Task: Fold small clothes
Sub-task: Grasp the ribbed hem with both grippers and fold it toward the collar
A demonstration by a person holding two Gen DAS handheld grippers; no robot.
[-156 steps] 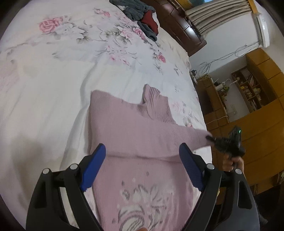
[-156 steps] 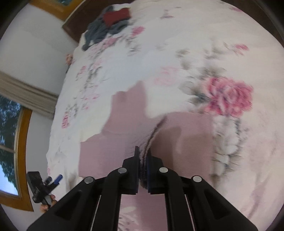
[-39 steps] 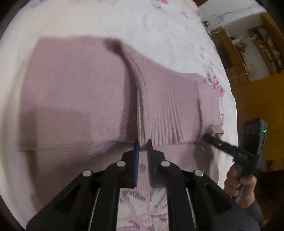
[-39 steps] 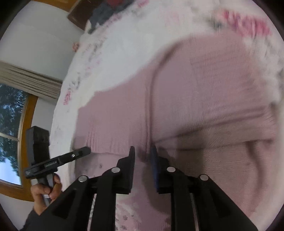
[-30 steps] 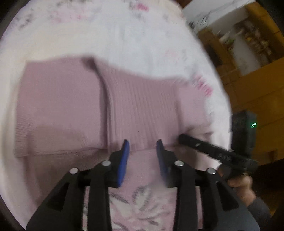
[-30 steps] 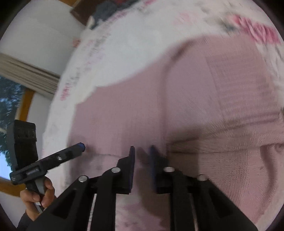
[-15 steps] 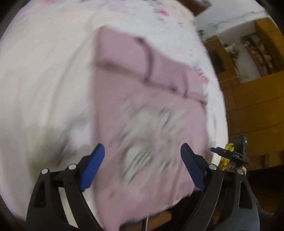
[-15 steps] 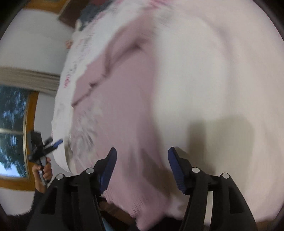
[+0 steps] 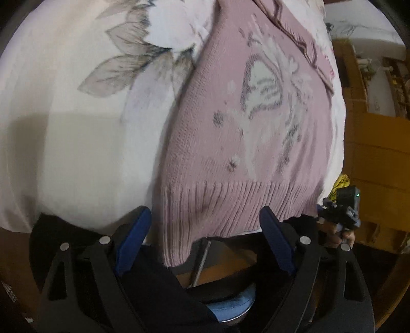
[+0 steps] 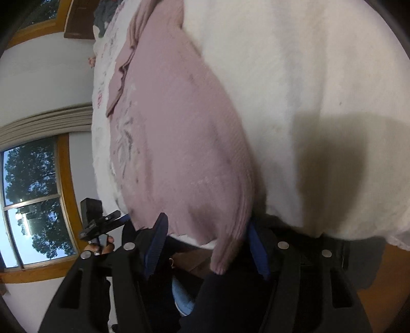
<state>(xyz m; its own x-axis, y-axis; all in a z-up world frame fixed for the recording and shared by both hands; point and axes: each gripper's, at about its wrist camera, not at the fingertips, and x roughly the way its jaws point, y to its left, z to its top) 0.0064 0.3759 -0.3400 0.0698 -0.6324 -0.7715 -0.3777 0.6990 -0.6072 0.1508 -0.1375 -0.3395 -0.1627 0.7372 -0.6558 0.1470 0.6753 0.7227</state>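
Note:
A pink knit sweater with a white and grey flower pattern lies face up on the bed, both sleeves folded across its far end. Its ribbed hem hangs over the bed's near edge. My left gripper is open just below the hem's left corner, one blue pad on each side. In the right wrist view the sweater runs away up-left, and its right hem corner dangles between the fingers of my open right gripper. Each view shows the other gripper hand-held at the hem's opposite end.
The white flowered bedsheet covers the bed. Wooden cabinets stand to the right, a window to the left. A blue shoe and dark trouser legs are below the bed edge. Dark clothes lie at the bed's far end.
Both grippers let go of the folded sleeves, opened wide and drew back from the sweater's top to its hem at the bed's near edge.

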